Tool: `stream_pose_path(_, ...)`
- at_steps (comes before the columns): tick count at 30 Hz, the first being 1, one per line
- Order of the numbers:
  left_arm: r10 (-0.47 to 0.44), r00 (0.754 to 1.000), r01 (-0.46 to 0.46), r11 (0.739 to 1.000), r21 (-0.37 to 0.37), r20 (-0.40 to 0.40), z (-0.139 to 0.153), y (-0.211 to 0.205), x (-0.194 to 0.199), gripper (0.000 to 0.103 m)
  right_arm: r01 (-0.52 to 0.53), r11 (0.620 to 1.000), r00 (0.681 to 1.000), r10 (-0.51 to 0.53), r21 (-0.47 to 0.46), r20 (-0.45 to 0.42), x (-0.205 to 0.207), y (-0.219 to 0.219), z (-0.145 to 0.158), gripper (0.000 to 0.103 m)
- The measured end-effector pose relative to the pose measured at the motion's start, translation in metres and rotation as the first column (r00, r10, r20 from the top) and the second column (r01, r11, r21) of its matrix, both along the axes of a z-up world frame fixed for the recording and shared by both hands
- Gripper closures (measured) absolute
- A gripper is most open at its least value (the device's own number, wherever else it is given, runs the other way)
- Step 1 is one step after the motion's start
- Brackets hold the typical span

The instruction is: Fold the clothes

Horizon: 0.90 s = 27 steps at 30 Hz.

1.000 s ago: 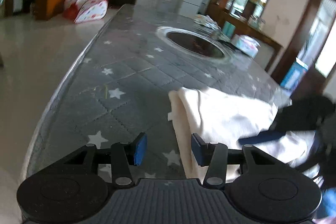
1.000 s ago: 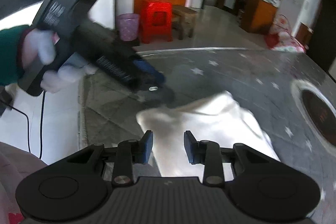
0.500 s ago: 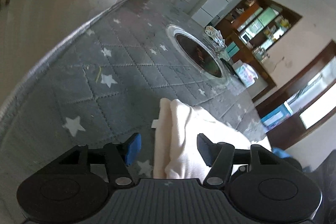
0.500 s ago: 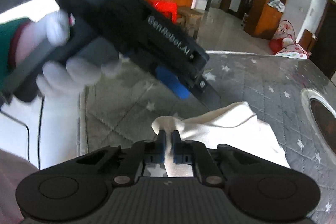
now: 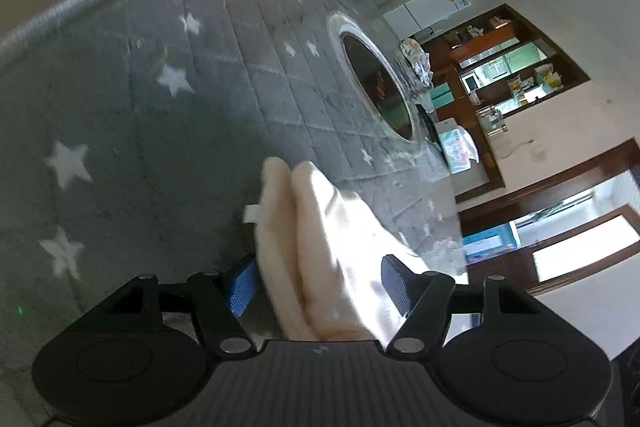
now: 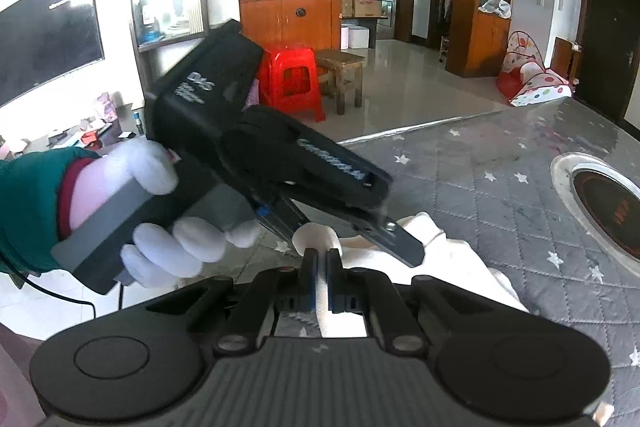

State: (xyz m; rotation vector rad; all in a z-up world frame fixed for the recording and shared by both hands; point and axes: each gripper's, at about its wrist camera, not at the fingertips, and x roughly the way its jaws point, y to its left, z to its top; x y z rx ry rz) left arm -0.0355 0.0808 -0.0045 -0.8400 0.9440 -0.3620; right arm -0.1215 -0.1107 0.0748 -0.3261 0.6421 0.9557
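Garment [image 6: 440, 259], cream, lying folded on grey star-quilted worktop [image 6: 500, 187]. Pinched at near corner by closed right gripper [image 6: 320, 259] for lifting. Straddled beyond by left gripper [image 5: 316, 283], fingers just widened, not yet pressing the fold.

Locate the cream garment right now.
The cream garment lies on the grey star-patterned table cover, near its front edge; the right gripper pinches one corner, the open left gripper straddles another fold.
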Motion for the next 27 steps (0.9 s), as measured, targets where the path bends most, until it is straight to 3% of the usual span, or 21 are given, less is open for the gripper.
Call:
stream_pose_path(3,-0.001,1.000,0.000,0.999,-0.033,-0.023,-0.005,-0.003,0.005,0.046,-0.016,1.000,1.000,0.016,0.004,-0.012,0.005,-0.001,-0.004,0.099)
stream_pose_path(8,0.000,0.999,-0.001,1.000,-0.024,-0.045,-0.011,-0.005,0.008,0.076,-0.039,0.999,0.999,0.039,0.006,-0.035,0.003,0.000,-0.011,0.099)
stream_pose_path(11,0.010,0.999,-0.011,1.000,-0.020,-0.053,-0.014,-0.003,0.007,0.083,-0.046,0.999,0.998,0.045,-0.005,-0.033,0.004,0.001,-0.015,0.099)
stream_pose_path(19,0.013,0.999,-0.013,1.000,-0.002,-0.037,-0.015,-0.005,0.003,0.084,0.005,1.000,0.999,-0.005,0.007,-0.041,0.000,-0.023,-0.009,0.094)
stream_pose_path(27,0.011,1.000,-0.010,1.000,0.022,-0.020,-0.013,-0.007,0.001,0.083,0.221,0.975,0.974,-0.220,0.012,-0.061,0.011,-0.076,-0.009,0.079)
